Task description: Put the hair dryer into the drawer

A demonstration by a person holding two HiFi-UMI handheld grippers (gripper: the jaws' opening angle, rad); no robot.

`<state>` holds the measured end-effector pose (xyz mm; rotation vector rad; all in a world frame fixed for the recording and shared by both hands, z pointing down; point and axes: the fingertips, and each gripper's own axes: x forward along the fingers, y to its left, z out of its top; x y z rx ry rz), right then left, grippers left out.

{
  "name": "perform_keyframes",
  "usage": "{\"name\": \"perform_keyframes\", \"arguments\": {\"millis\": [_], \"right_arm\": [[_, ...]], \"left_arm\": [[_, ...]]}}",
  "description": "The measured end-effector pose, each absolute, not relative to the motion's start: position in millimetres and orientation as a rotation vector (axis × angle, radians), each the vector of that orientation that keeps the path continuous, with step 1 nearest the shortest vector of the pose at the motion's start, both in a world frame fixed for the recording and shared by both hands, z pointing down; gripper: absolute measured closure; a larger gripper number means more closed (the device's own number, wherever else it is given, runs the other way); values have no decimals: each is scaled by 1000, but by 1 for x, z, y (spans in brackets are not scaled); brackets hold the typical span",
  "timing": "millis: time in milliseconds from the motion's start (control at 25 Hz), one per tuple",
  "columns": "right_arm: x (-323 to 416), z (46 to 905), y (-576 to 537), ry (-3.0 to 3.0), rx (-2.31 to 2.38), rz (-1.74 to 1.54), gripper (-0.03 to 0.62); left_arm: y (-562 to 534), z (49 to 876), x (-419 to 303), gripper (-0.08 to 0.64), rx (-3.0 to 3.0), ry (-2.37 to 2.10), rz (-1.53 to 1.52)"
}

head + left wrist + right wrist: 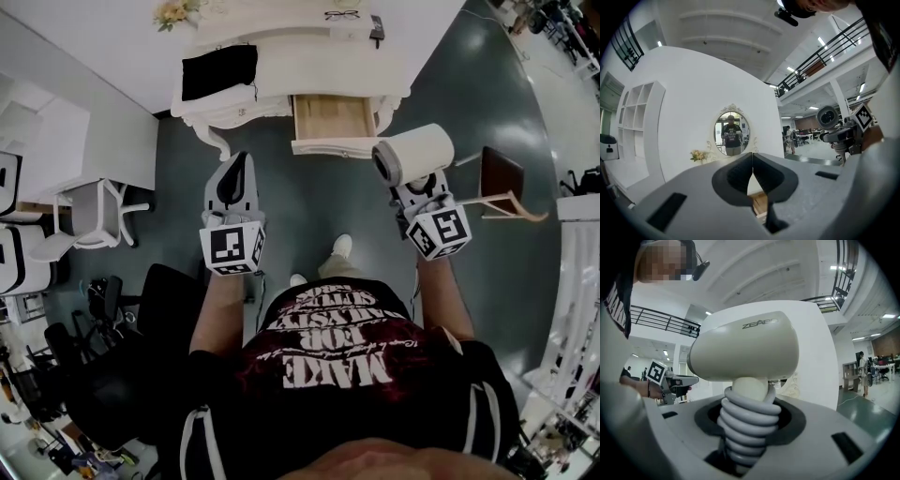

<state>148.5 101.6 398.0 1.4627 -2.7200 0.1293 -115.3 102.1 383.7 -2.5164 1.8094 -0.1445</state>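
Hair dryer (pixel 745 348) is riding upright in the right gripper (pixel 417 187), whose fingers (pixel 797 420) are clenching its cord-wrapped handle (pixel 745 427), so the bulky barrel is sitting balanced above the grip. It is hanging in the air just short of the open drawer (pixel 333 117) of the white table (pixel 319 66), probably being lined up for lowering in. The left gripper (pixel 234 178) is hovering alongside, fingers pressed together on nothing, likely waiting to push the drawer shut.

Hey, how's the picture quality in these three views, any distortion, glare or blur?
Head view: strong fisheye bending lines near the edges, evenly lit, sharp. Left gripper view: dark circular vignette, bright ceiling lights, the left gripper close and slightly soft. Right gripper view: same vignette, the hair dryer looms large and fairly sharp.
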Motion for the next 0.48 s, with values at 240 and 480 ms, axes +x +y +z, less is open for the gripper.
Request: {"name": "perform_keyframes", "arguments": {"millis": [240, 480], "right_arm": [[163, 396, 71, -2741, 1440, 133, 396], [170, 390, 49, -2777, 1387, 115, 396]], "left_arm": [[78, 381, -105, 555, -2493, 1839, -125], [62, 374, -89, 555, -2494, 1828, -79]]}}
